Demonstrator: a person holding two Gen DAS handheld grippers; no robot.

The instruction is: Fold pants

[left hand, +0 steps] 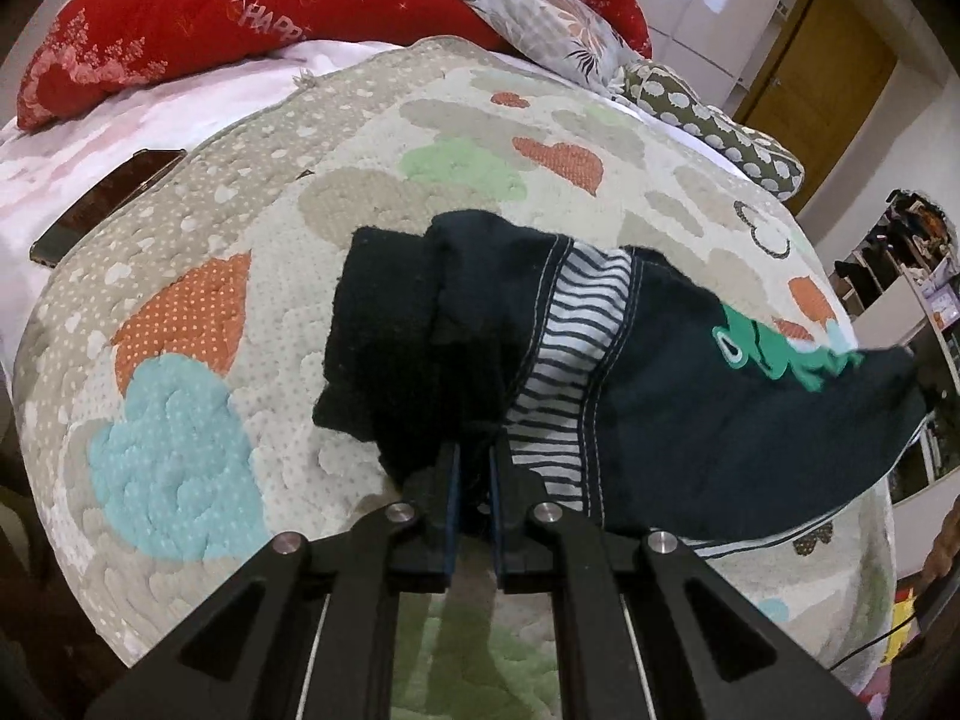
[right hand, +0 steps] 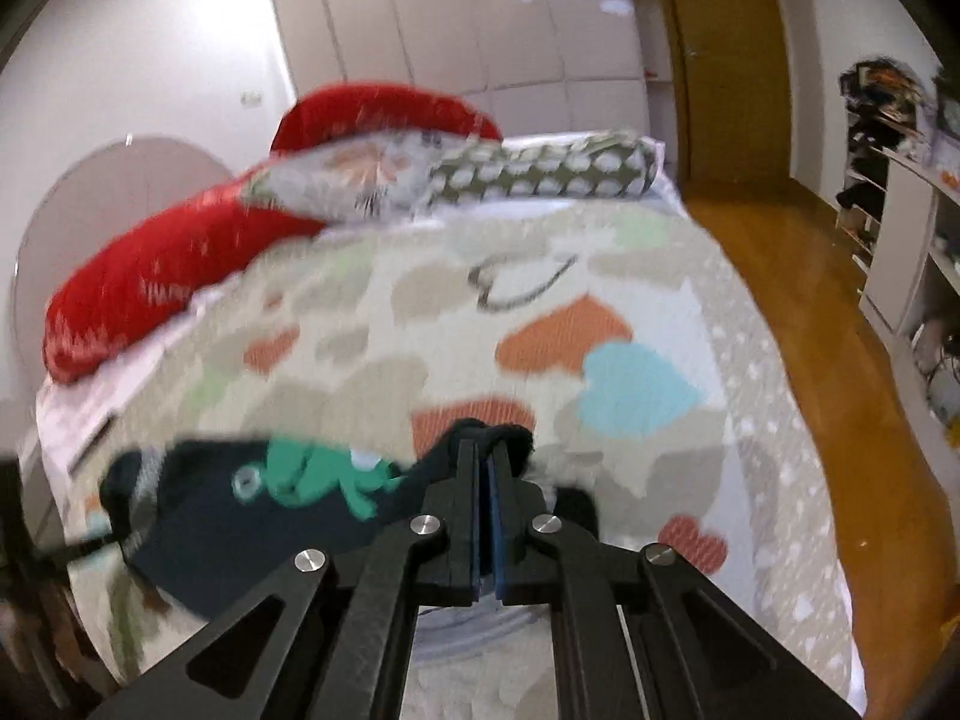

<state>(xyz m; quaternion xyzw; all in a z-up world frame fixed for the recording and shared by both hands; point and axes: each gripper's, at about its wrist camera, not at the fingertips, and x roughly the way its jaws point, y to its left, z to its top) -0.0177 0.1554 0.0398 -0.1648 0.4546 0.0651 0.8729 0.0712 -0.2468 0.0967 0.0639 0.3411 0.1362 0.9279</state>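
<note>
Small dark navy pants (left hand: 690, 396) with a striped side panel and a green print hang stretched above the heart-patterned quilt (left hand: 198, 312). My left gripper (left hand: 475, 456) is shut on the dark fabric at one end. In the right wrist view the same pants (right hand: 240, 516) trail to the left, blurred, with the green print (right hand: 318, 468) showing. My right gripper (right hand: 487, 450) is shut on a bunched dark edge of them above the quilt (right hand: 600, 276).
Red pillows (left hand: 198, 18), a floral pillow (left hand: 540, 18) and a spotted cushion (left hand: 714, 126) lie at the head of the bed. A dark phone (left hand: 102, 204) rests on the white sheet at left. Wooden floor (right hand: 798, 276), a door (right hand: 720, 60) and shelves (right hand: 900, 192) lie to the right.
</note>
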